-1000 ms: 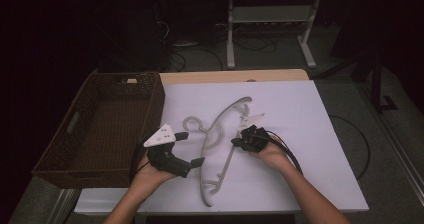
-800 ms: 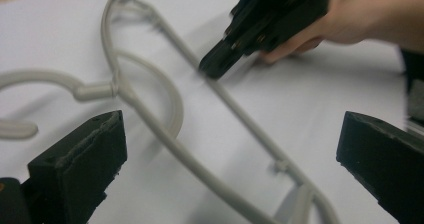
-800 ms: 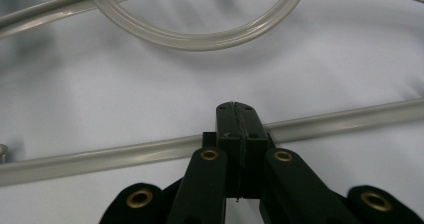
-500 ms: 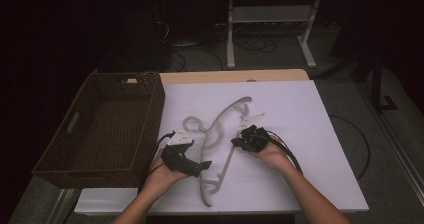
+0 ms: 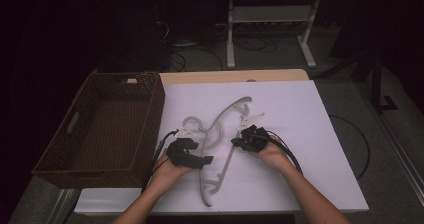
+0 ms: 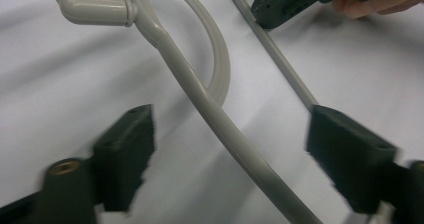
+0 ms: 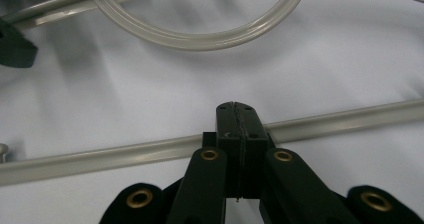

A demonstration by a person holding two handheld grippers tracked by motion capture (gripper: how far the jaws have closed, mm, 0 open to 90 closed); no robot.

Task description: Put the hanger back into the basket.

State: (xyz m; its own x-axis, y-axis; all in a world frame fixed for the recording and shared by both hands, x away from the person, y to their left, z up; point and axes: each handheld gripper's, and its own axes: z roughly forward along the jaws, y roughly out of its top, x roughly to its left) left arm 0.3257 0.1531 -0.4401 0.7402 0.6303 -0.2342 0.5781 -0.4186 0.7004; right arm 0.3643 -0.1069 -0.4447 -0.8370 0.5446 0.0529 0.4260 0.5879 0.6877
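A grey plastic hanger (image 5: 227,118) lies flat on the white table (image 5: 320,149), hook (image 5: 192,121) toward the basket. My left gripper (image 5: 202,161) is open, and in the left gripper view its jaws (image 6: 230,144) stand wide on either side of the hanger's curved arm (image 6: 200,89). My right gripper (image 5: 237,142) is shut. In the right gripper view its closed tips (image 7: 239,121) rest over the hanger's straight bar (image 7: 350,118), with nothing between them. The right gripper's tip (image 6: 280,4) also shows at that bar in the left gripper view.
A dark woven basket (image 5: 159,104) stands at the left of the table, its inside in shadow. Behind the table is a metal stand (image 5: 270,19) with cables on the floor. The table's right half is bare white.
My left gripper has slid right toward the hanger and turned, so its jaws now straddle the curved arm. The right gripper has stayed at the bar.
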